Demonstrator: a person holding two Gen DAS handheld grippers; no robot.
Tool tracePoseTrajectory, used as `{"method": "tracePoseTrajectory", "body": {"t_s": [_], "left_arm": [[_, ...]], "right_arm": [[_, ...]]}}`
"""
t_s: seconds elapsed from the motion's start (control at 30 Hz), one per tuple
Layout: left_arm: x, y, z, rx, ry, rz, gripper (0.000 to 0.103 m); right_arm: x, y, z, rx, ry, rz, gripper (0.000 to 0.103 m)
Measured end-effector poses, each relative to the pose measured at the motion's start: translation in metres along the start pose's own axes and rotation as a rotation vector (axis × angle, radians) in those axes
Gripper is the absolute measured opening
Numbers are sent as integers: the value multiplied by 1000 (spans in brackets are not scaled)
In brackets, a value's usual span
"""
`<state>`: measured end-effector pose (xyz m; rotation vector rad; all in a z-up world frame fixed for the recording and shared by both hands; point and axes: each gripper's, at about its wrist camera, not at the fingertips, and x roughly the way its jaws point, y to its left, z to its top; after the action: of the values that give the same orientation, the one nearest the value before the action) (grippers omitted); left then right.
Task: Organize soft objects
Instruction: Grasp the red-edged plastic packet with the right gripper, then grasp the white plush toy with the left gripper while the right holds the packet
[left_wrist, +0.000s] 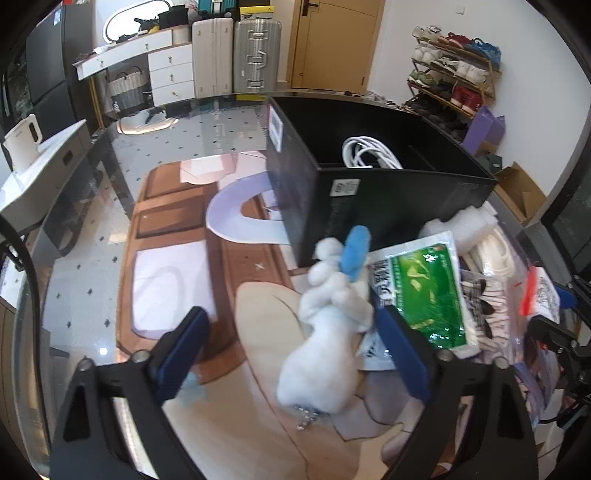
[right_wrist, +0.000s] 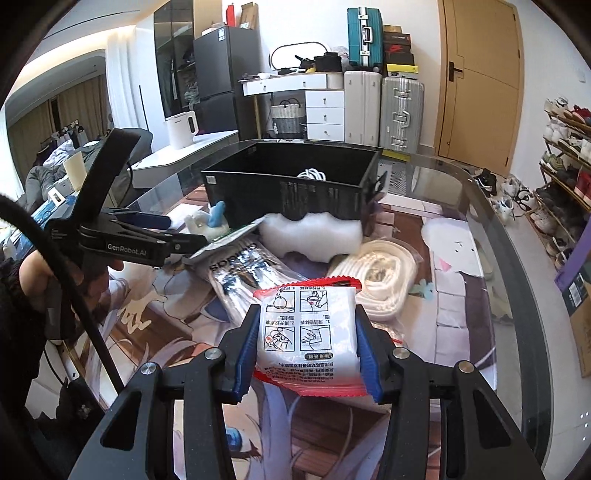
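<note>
Glass-topped table, printed mat beneath the glass, items as follows.

Black storage box: stands toward the back of the table, open top; a coil of white cable lies inside.

White plush toy, blue tuft at one end: lies on the table just in front of the box's near corner. The left gripper straddles it, fingers well apart; the right-hand pad sits close against the toy's side, the left-hand pad stands clear. Not gripped.

Red-edged white packet, printed with instruction drawings: held off the table in the right gripper, both blue pads pressed on its sides.

Green packet: beside the toy, leaning on the pile.

White foam block: against the box's front wall.

Bagged white rope: right of the foam, flat on the table.

Clear bag of striped fabric: between the green packet and the held packet.
</note>
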<state>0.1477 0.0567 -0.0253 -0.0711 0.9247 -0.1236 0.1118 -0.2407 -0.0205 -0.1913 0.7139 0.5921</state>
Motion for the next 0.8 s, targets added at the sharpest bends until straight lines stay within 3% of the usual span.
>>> {"method": "tracePoseTrajectory", "body": {"t_s": [0.17,0.3,0.37,0.8], "left_arm": [[-5,-9,-3,48,-14,-23,59],[-5,-18,-3,101,-11,18,50],[-7,-20,-3,105,-16,16,34],[-27,-30,-15,116,-52,-4,32]], "right_arm": [[-1,2,0,3,-1,1,48],[-3,3,0,-5,-3,-9,48],[-5,3,1,-5,-6,-9,48],[-8,2,4,-1,-19,-18,48]]}}
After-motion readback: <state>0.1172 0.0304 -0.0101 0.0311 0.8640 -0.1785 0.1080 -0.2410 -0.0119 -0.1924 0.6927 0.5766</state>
